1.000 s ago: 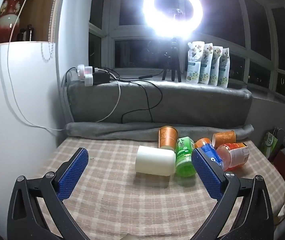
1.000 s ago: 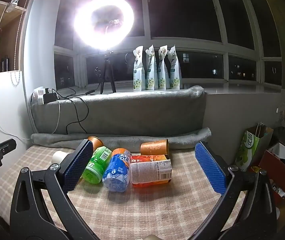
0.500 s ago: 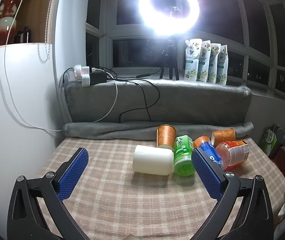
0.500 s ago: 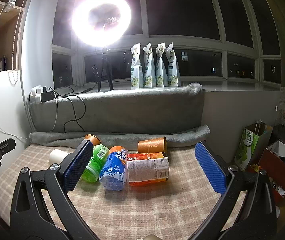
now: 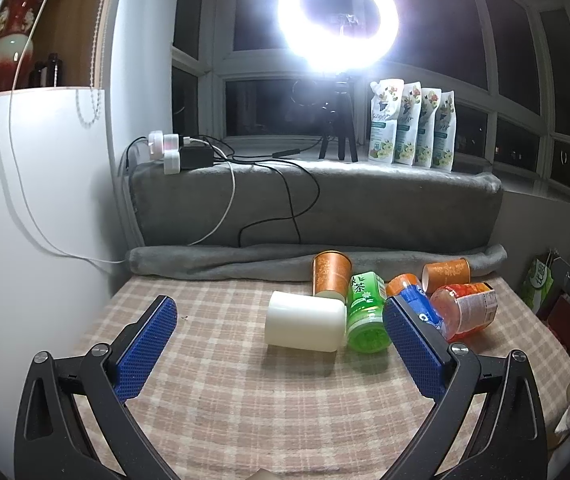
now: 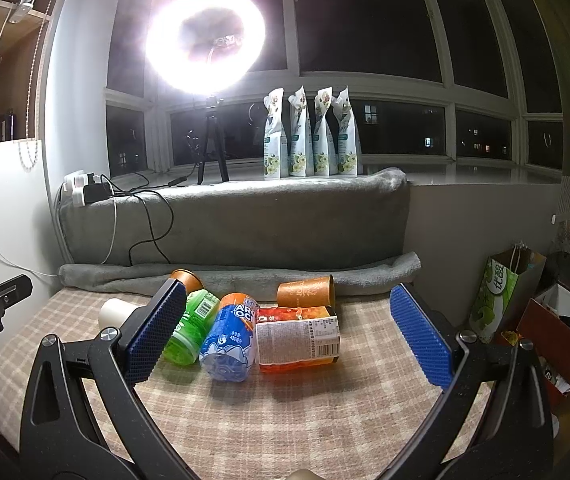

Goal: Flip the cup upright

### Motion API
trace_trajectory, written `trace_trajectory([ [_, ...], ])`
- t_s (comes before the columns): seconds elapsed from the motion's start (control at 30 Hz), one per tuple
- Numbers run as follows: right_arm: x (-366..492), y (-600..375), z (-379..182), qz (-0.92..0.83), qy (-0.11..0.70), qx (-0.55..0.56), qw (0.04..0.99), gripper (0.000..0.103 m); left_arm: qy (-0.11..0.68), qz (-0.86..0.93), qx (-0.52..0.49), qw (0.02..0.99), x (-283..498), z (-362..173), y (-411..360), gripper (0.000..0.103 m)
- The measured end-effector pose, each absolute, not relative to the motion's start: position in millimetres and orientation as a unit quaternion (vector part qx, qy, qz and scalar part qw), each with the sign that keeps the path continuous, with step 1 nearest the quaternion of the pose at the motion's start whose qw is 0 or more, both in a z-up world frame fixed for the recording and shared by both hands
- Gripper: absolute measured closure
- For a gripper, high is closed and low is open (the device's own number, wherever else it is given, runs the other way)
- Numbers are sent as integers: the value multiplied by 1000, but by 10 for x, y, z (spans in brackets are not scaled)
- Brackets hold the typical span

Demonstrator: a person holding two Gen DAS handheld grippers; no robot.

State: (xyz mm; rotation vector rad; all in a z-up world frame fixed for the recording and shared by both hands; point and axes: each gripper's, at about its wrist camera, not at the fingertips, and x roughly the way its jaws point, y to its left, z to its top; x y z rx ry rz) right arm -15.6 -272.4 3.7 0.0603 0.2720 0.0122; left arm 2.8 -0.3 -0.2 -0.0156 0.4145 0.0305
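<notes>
A white cup (image 5: 305, 326) lies on its side on the checked cloth; in the right wrist view only its end (image 6: 115, 312) shows behind the left finger. An orange paper cup (image 5: 329, 278) lies on its side behind it, and a second orange cup (image 5: 447, 276) (image 6: 305, 291) lies on its side near the grey roll. My left gripper (image 5: 281, 354) is open and empty, just short of the white cup. My right gripper (image 6: 289, 338) is open and empty, in front of the bottles.
A green bottle (image 5: 365, 312) (image 6: 191, 328), a blue bottle (image 6: 231, 340) and an orange bottle (image 6: 297, 338) lie side by side. A rolled grey blanket (image 5: 221, 258) and cushion stand behind. A white cabinet wall (image 5: 37, 220) is on the left; bags and boxes (image 6: 501, 300) on the right.
Both grippers have shifted slightly; the objects sit a little lower and to the left in the right wrist view. Nothing on the cloth has moved. Both grippers stay open.
</notes>
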Motion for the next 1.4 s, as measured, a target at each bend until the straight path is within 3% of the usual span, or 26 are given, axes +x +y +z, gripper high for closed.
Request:
trace_trajectory([
  [1.4,-143,-2666,20,13,139,21,990,0,205,15,-8,979,31,5,20,1],
])
